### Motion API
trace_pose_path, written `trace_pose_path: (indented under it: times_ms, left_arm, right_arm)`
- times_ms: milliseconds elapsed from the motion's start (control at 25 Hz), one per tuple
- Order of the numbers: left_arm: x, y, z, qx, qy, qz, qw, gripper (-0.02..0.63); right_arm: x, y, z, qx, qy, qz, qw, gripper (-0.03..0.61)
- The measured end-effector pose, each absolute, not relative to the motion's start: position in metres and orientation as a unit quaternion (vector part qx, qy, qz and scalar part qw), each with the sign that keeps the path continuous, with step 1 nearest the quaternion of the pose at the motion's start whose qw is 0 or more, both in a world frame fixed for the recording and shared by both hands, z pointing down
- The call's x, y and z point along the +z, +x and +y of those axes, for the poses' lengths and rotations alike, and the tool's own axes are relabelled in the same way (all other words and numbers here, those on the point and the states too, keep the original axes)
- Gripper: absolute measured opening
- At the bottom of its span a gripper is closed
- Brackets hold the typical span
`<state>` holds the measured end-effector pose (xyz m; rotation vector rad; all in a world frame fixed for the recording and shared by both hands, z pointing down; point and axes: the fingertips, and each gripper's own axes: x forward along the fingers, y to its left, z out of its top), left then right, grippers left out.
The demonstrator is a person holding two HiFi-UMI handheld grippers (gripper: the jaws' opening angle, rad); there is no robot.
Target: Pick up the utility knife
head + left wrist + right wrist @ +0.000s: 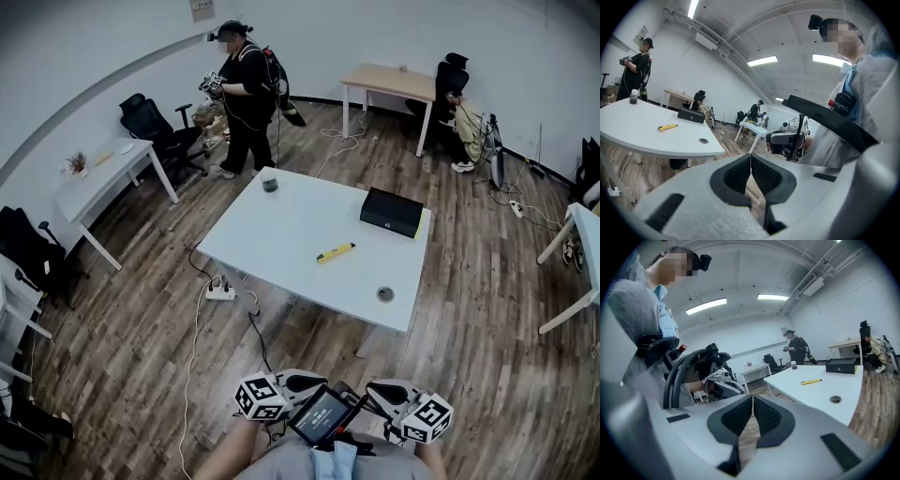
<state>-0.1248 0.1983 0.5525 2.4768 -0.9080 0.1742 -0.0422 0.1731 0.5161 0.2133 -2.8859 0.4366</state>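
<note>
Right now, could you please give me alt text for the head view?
A yellow utility knife lies on a white table near a black box. The left gripper and right gripper sit at the bottom edge, short of the table.

My left claw (751,164) and right claw (752,404) are pale grey shells with black cross-hatched pads, each bearing a white marker cube (261,397). I wear a grey top (633,310).
</note>
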Motion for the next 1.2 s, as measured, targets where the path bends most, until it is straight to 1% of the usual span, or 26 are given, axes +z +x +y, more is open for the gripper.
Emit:
trace_pose_path:
  times_ms: [200, 440, 640, 840, 1200]
  left_arm:
    - [0.55, -0.16, 0.173, 0.058, 0.912, -0.332, 0.234, 0.017]
    - [0.554, -0.184, 0.145, 0.058, 0.913, -0.335, 0.227, 0.017]
    - [0.559, -0.177, 0.123, 0.061, 0.916, -0.317, 0.238, 0.017]
    - [0.561, -0.17, 0.093, 0.07, 0.914, -0.311, 0.251, 0.017]
    - [0.547, -0.152, 0.007, 0.085, 0.908, -0.335, 0.237, 0.017]
  right_arm:
    - [0.516, -0.07, 0.155, 0.146, 0.091, -0.979, 0.104, 0.029]
    - [0.522, -0.079, 0.139, 0.156, 0.134, -0.973, 0.103, 0.029]
    - [0.528, -0.073, 0.114, 0.171, 0.154, -0.967, 0.106, 0.029]
    - [0.528, -0.077, 0.079, 0.174, 0.139, -0.968, 0.112, 0.029]
    - [0.513, -0.058, -0.019, 0.157, 0.122, -0.974, 0.108, 0.029]
